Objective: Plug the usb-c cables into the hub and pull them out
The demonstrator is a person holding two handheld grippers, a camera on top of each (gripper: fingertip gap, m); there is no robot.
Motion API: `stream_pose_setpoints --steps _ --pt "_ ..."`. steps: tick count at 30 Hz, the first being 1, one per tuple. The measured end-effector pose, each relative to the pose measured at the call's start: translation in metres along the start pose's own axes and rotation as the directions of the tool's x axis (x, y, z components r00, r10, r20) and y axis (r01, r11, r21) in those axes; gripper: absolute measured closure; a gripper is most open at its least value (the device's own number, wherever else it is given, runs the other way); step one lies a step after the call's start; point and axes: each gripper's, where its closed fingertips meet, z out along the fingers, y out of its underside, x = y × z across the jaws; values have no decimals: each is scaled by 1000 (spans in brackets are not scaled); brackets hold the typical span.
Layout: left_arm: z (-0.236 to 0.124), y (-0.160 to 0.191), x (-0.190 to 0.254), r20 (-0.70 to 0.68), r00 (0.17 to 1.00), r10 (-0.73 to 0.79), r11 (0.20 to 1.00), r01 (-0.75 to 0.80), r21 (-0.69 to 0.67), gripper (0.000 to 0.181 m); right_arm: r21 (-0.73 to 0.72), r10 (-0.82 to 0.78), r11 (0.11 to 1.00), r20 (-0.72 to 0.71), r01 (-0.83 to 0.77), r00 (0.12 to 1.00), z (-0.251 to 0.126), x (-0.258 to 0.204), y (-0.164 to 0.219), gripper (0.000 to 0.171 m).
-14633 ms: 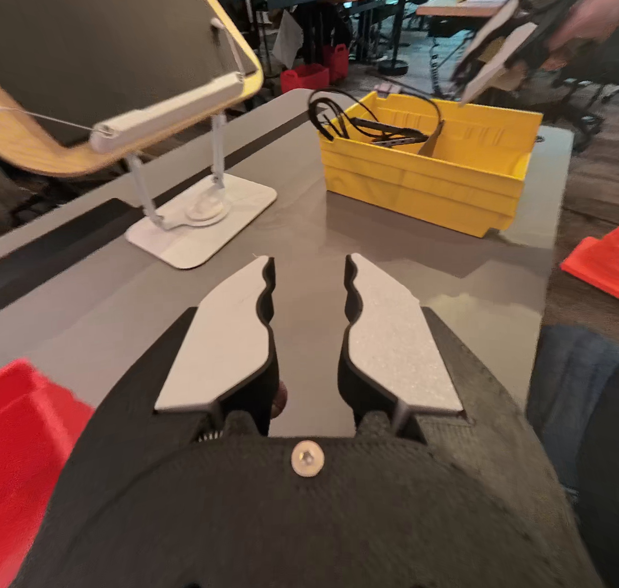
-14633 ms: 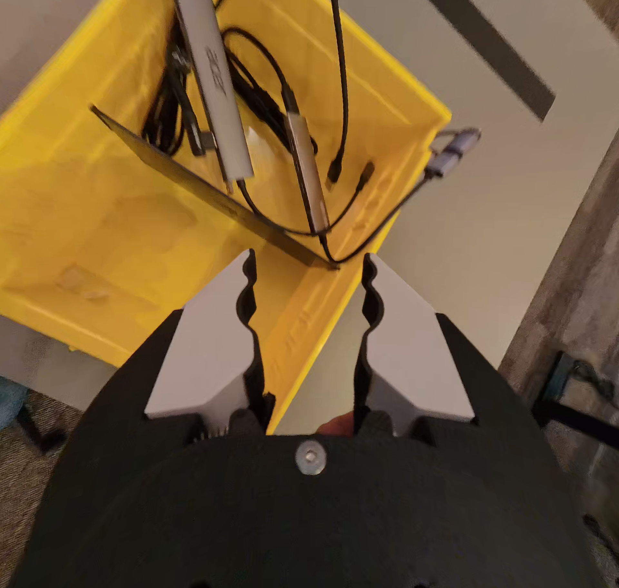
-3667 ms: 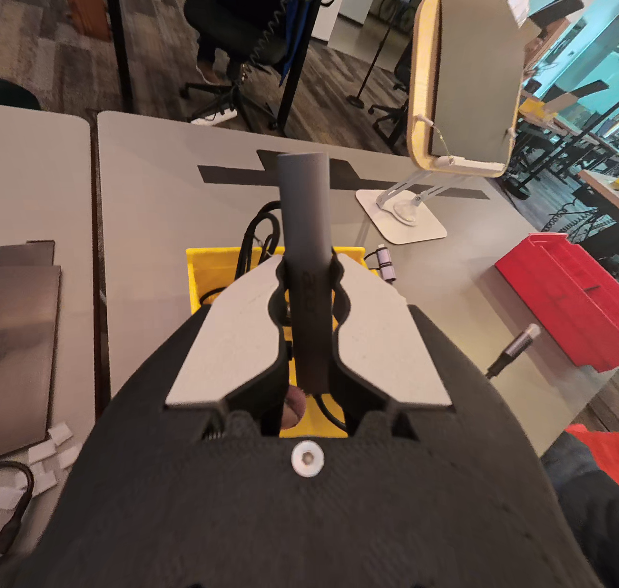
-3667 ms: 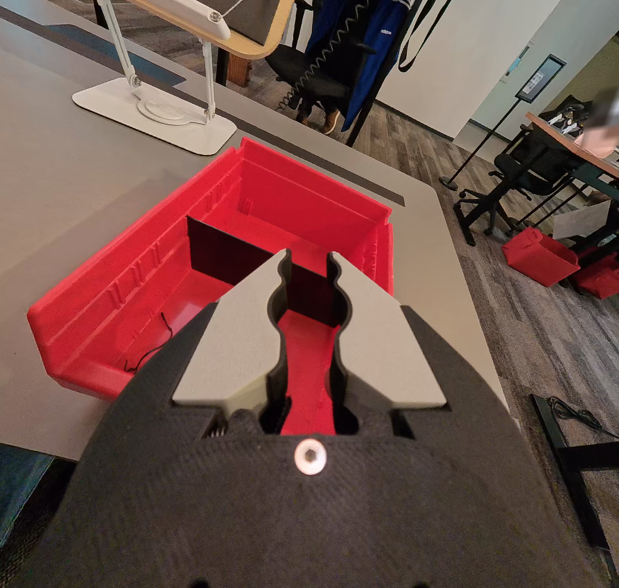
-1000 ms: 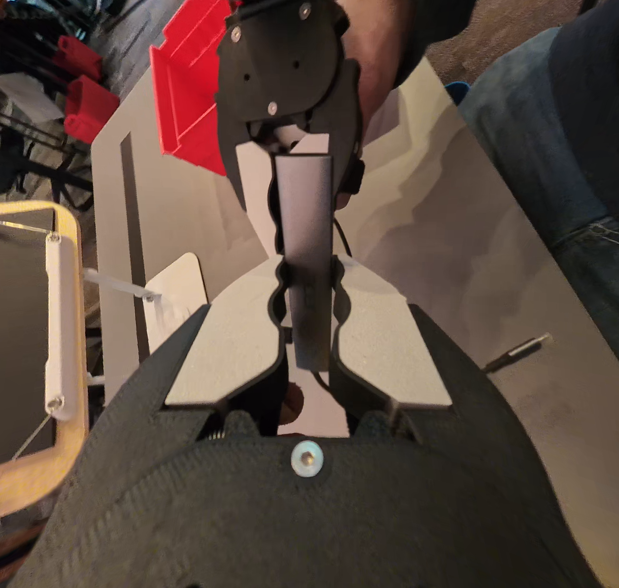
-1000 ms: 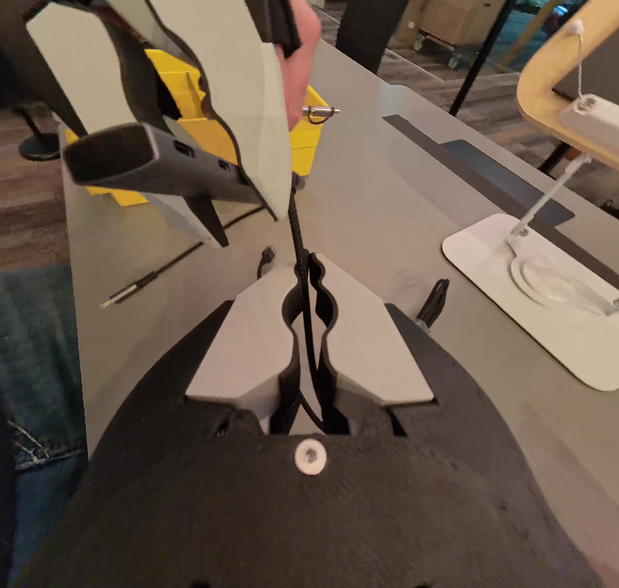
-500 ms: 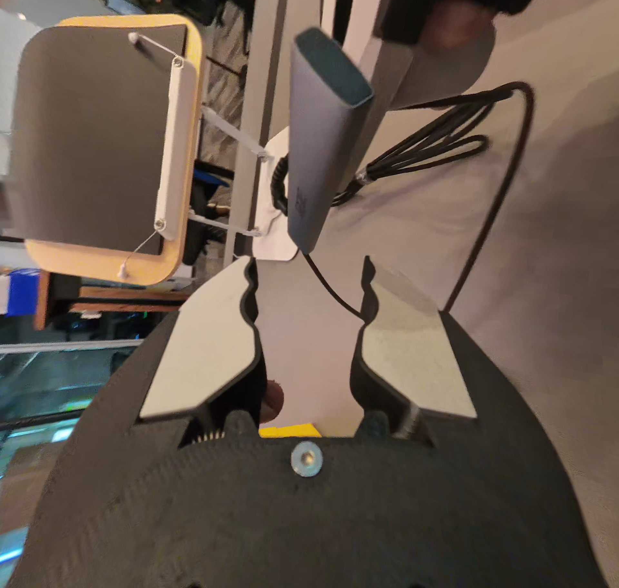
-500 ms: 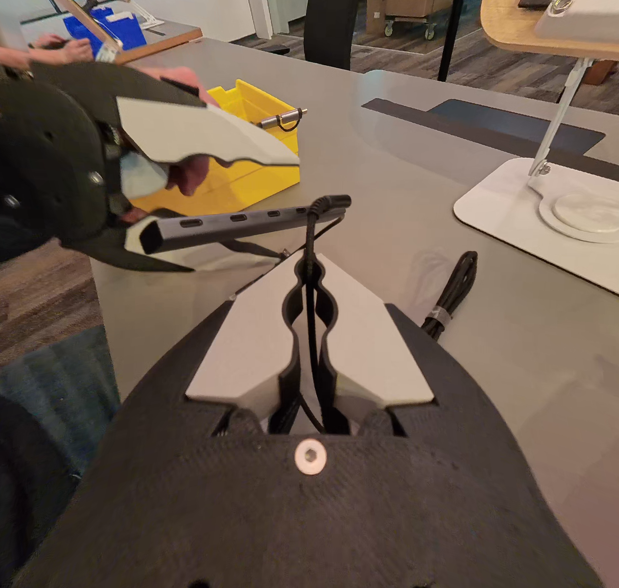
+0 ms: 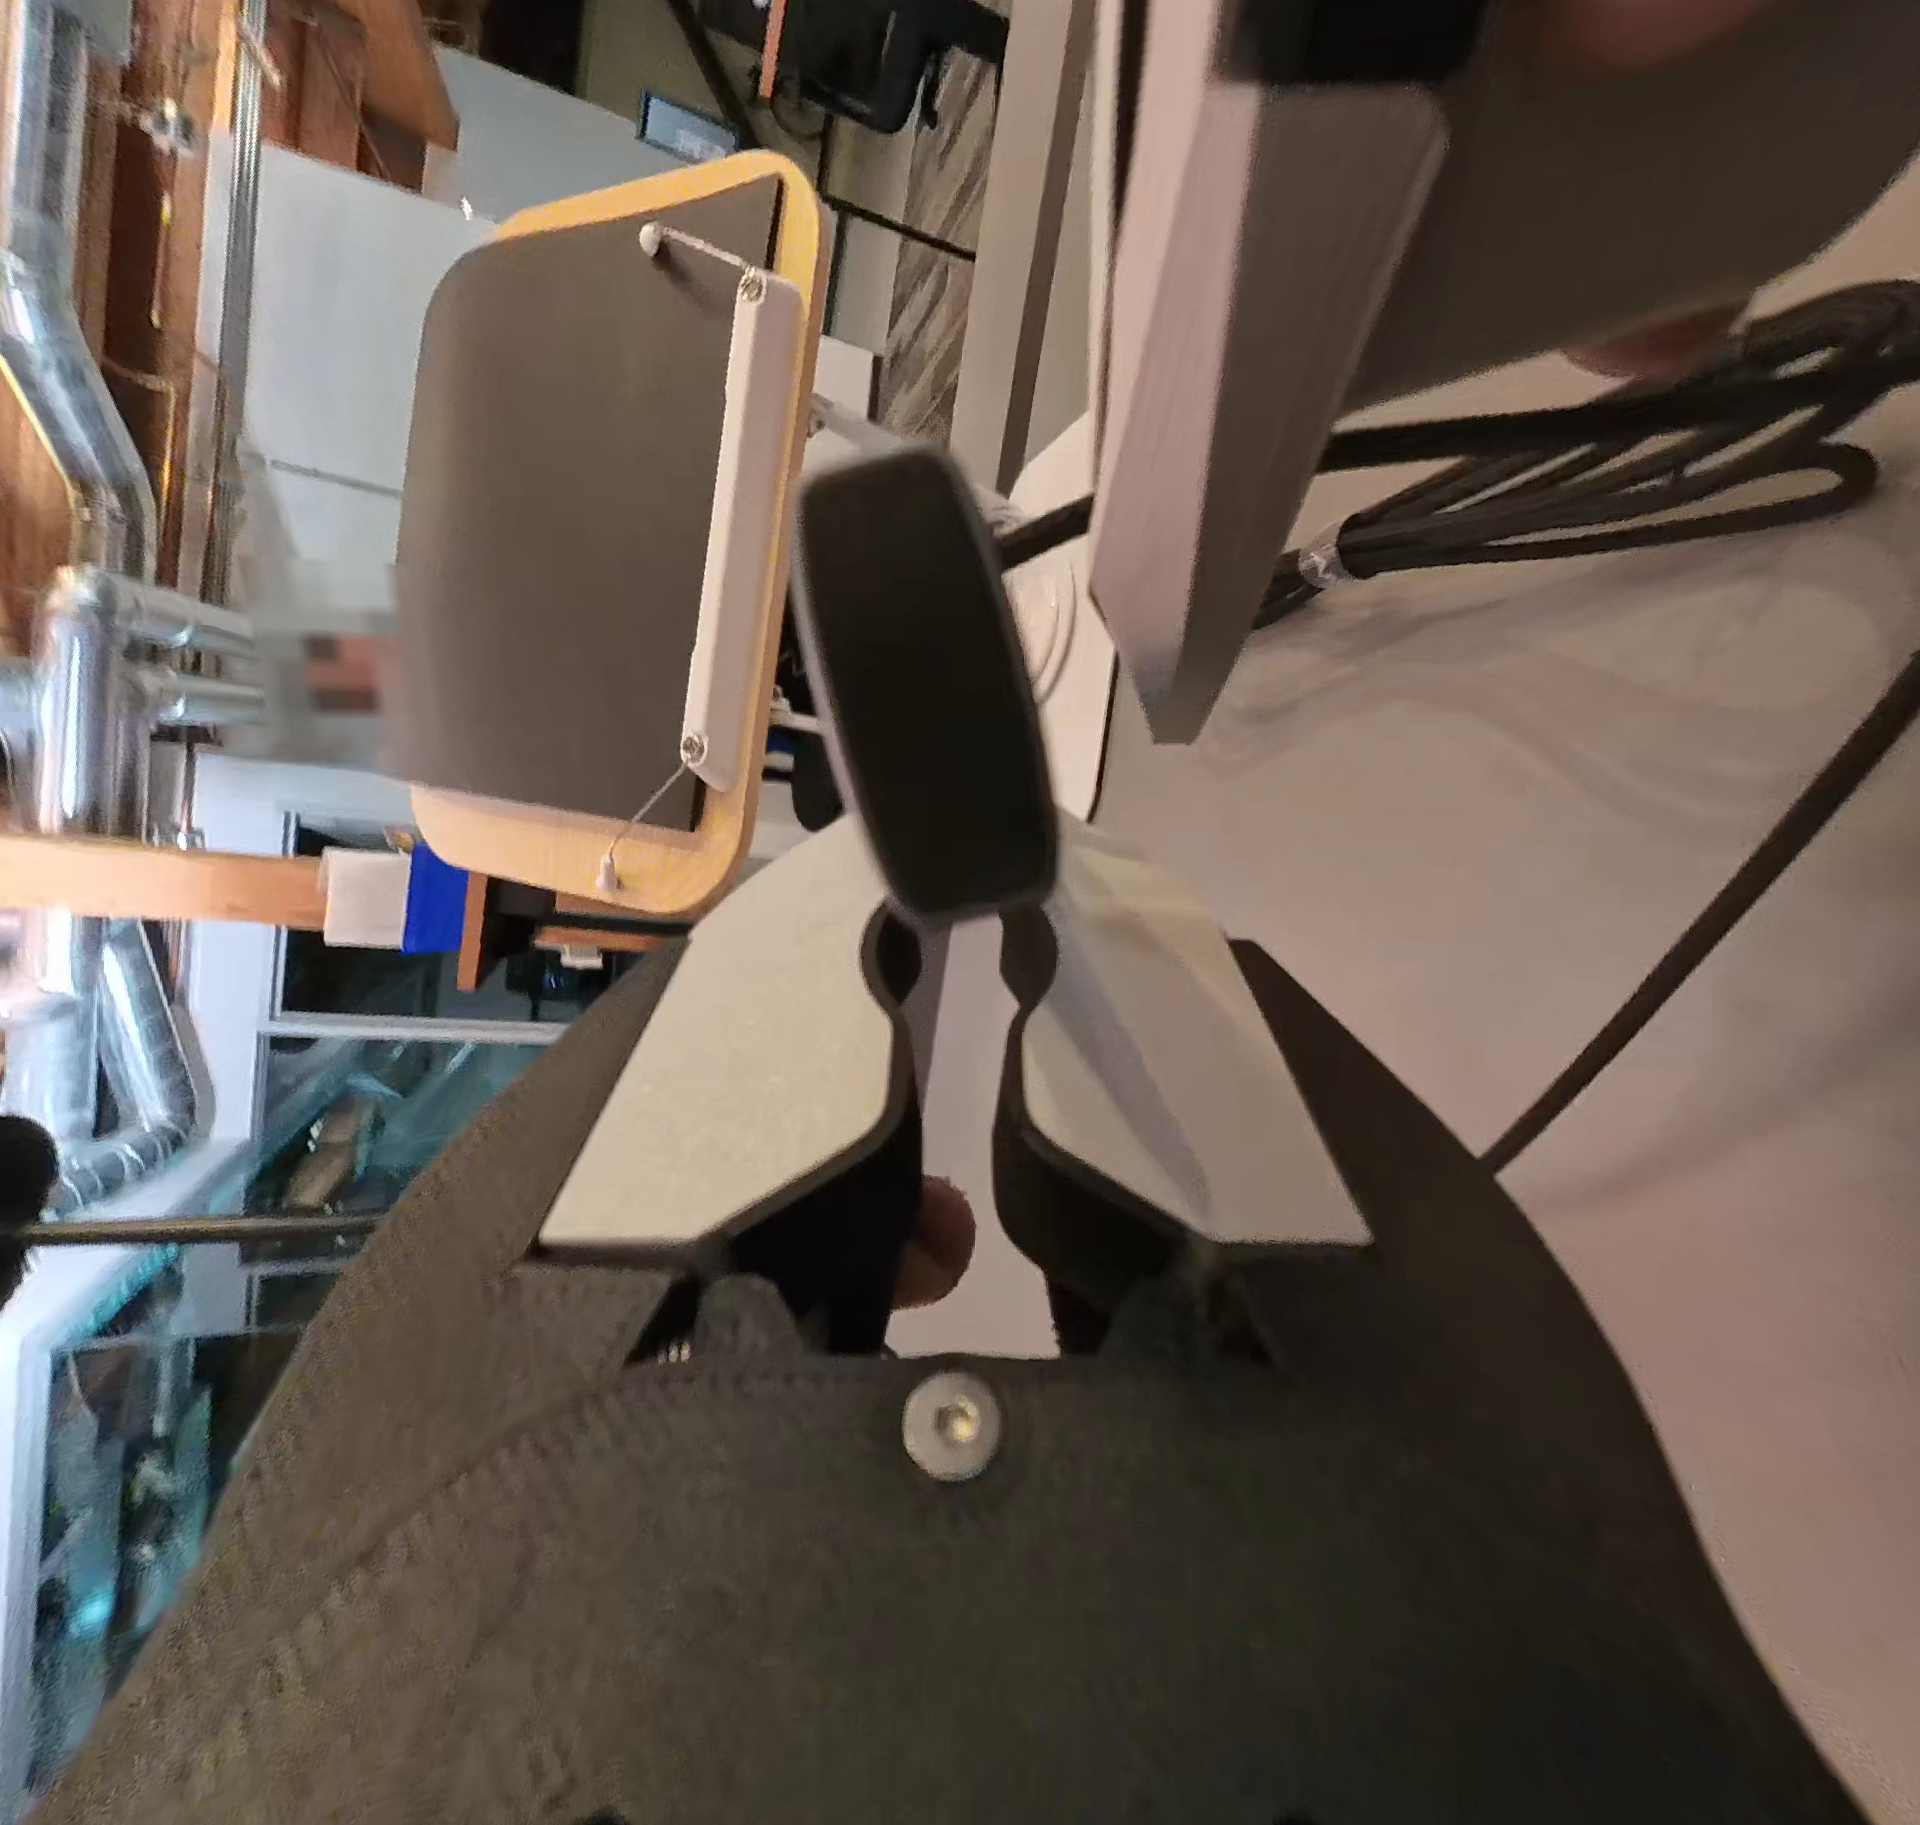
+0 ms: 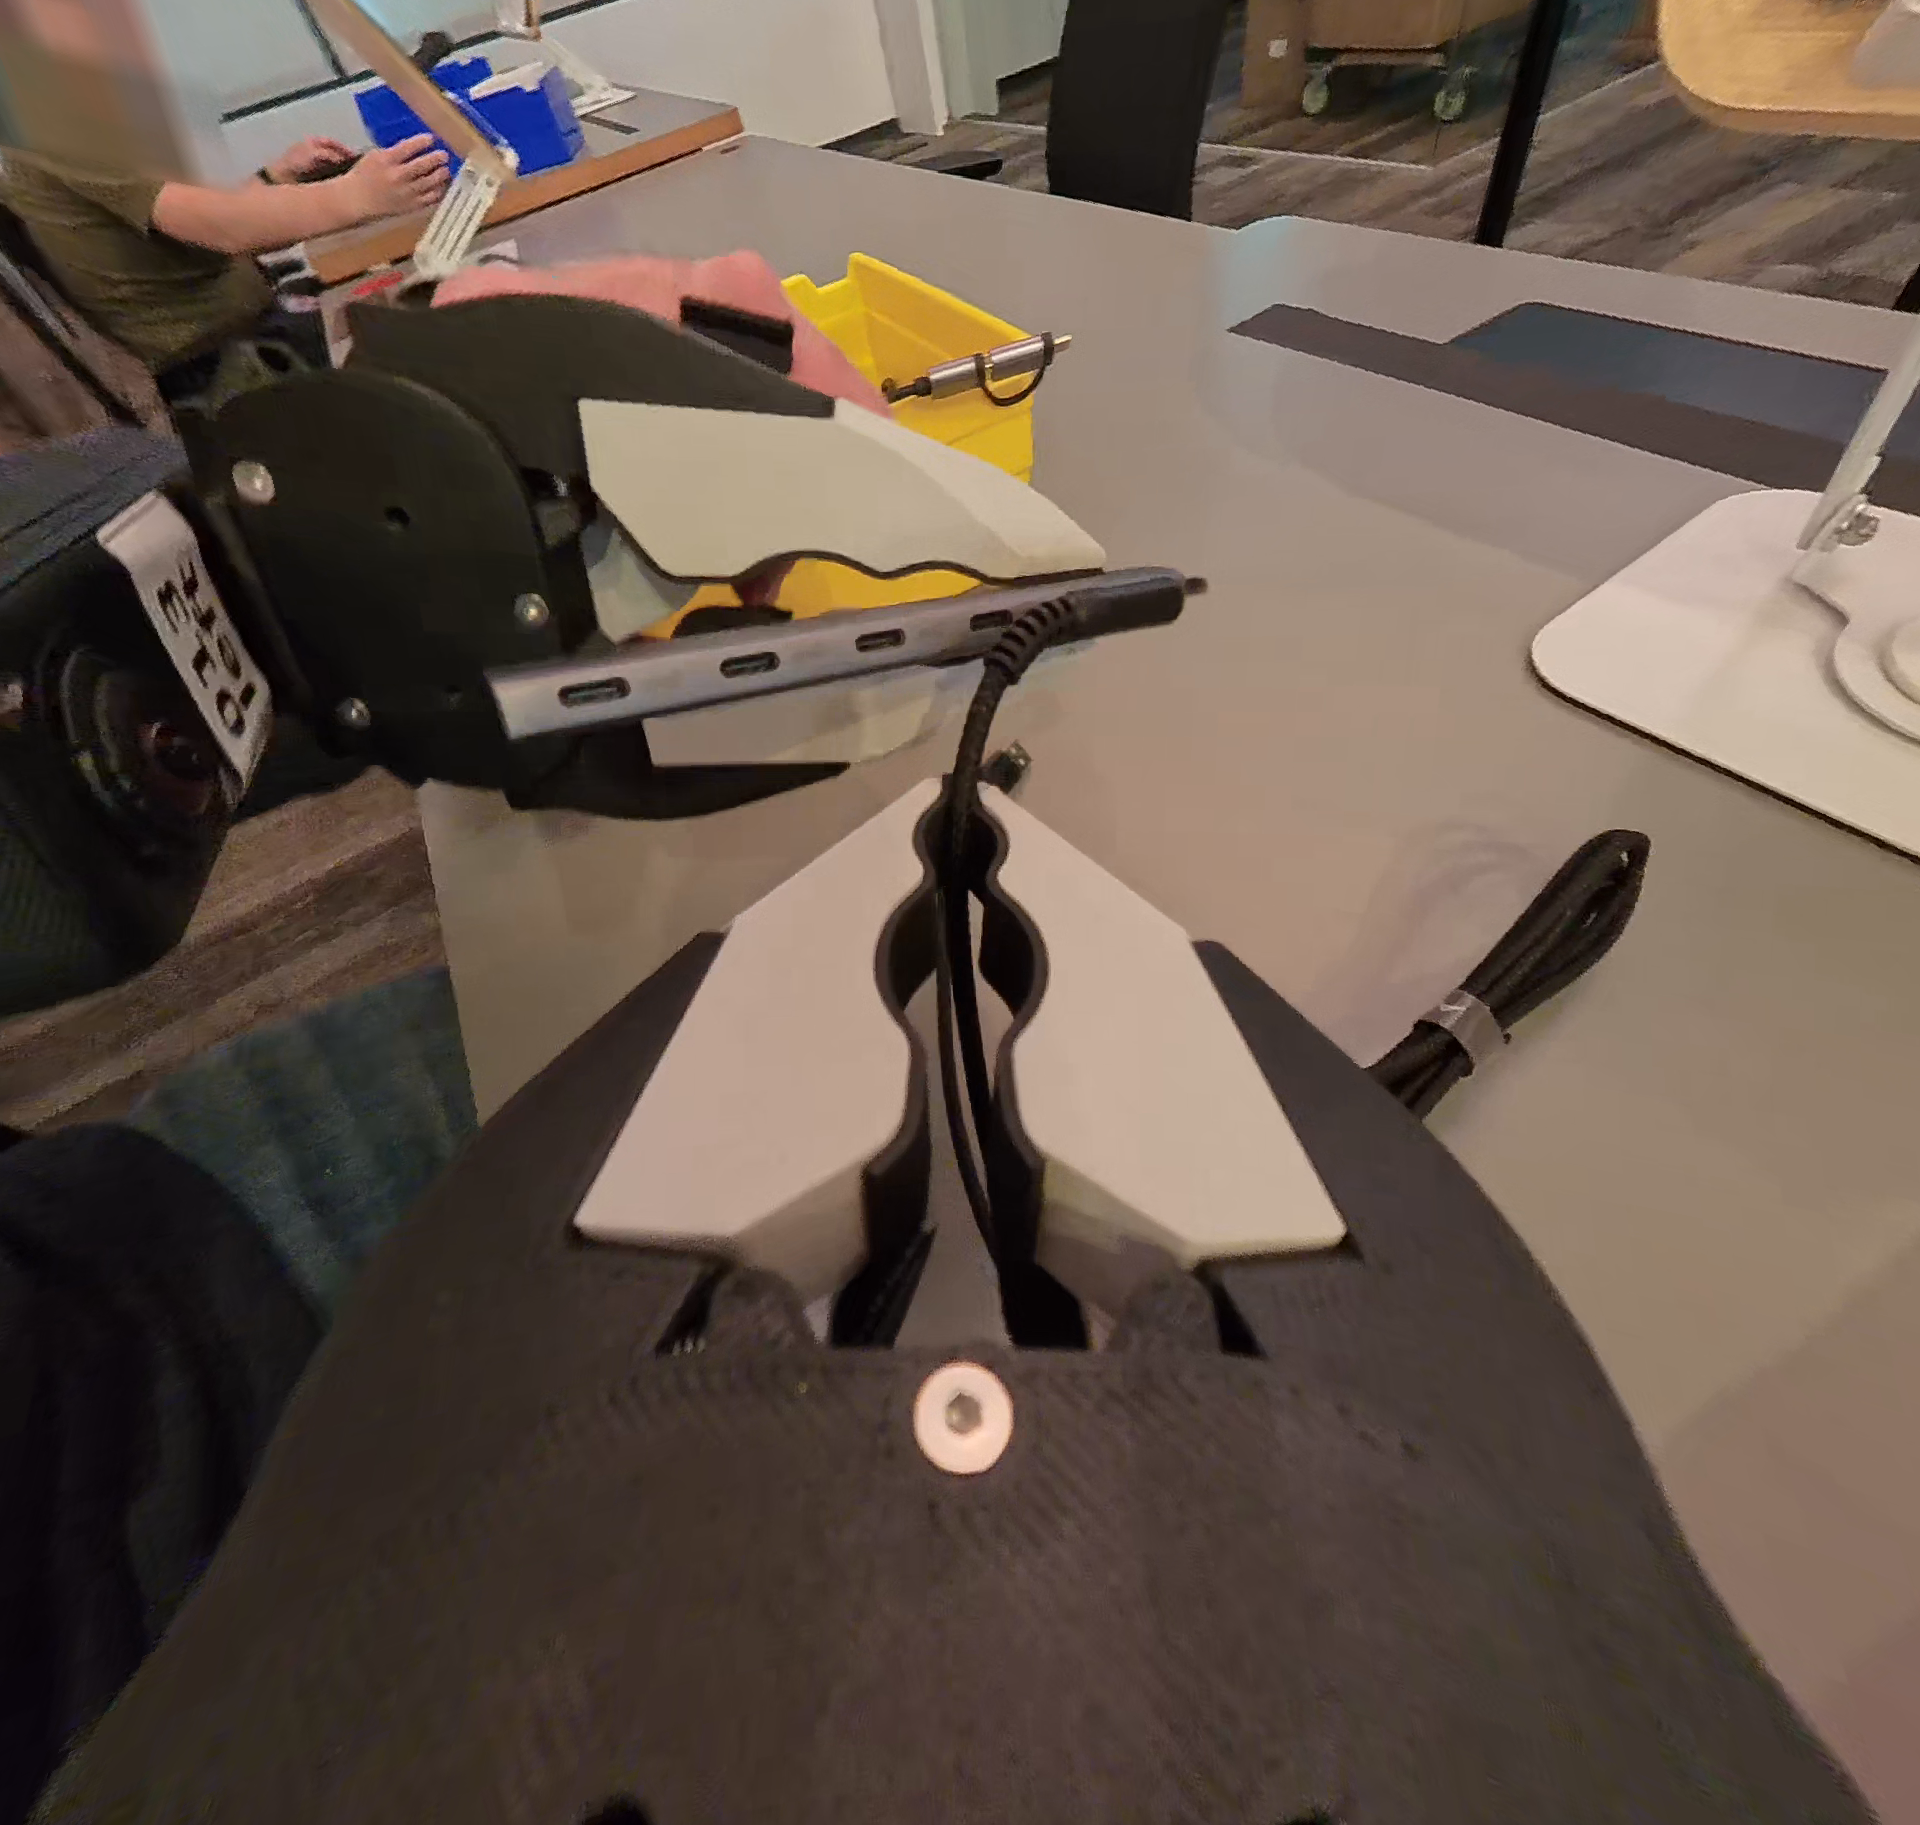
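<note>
The grey hub point(image 10: 790, 658) is held level above the table, edge-on, with a row of ports facing me. My left gripper point(image 10: 966, 632) is shut on it, one finger above and one below. In the left wrist view the hub point(image 9: 925, 695) shows end-on at the left gripper's point(image 9: 951, 944) narrow gap. My right gripper point(image 10: 961, 840) is shut on a black braided cable point(image 10: 971, 736). The cable rises to the hub's far end, where its plug point(image 10: 1127, 593) lies along the hub. The right gripper's finger point(image 9: 1247, 373) fills the upper right of the left wrist view.
A tied black cable bundle point(image 10: 1527, 975) lies on the grey table point(image 10: 1351, 425) at right. A loose connector point(image 10: 1008, 762) lies under the hub. A yellow bin point(image 10: 935, 331) stands behind. A white stand base point(image 10: 1714, 653) is at far right. A person sits at another table. About 5 cm separates my left fingertips from my right.
The left gripper let go of the hub, rolled over, and has closed on it again lengthwise. The right gripper stayed shut on the cable. The hub now sits level.
</note>
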Motion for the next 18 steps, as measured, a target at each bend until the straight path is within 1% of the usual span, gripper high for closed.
stream_pose_setpoints --steps 2,3,4,6,8,10,11,13,15,18 --pt "-3 -2 -5 9 999 50 998 -50 23 171 1 -44 999 3 44 999 -3 0 -1 169" --pt "-4 -3 -5 0 997 71 997 -71 33 171 10 -66 998 6 66 998 -5 0 -3 157" --pt "-5 -4 -3 -22 994 106 993 -104 52 171 19 -83 996 16 82 996 -8 -1 -6 153" --pt "-6 -2 -6 -12 988 155 987 -155 53 172 34 -115 993 38 113 993 -13 -4 -12 143" --pt "-8 -3 -4 -40 984 174 981 -170 92 172 51 -137 990 38 135 990 -17 -1 -19 136" --pt "-9 -3 -7 -25 982 185 978 -182 97 172 53 -151 987 38 149 988 -19 4 -22 129" --pt "-11 -5 -7 -33 982 185 977 -180 117 172 51 -162 986 50 160 986 -19 5 -22 127" --pt "-15 -10 -6 -27 972 234 961 -227 155 172 54 -174 984 102 169 980 -17 1 -21 122" --pt "-18 -14 -5 -35 965 261 950 -250 186 172 63 -183 983 152 175 971 -15 -4 -21 121" --pt "-24 -20 -2 -46 951 305 929 -286 236 172 60 -214 977 187 207 959 -10 -9 -17 122"
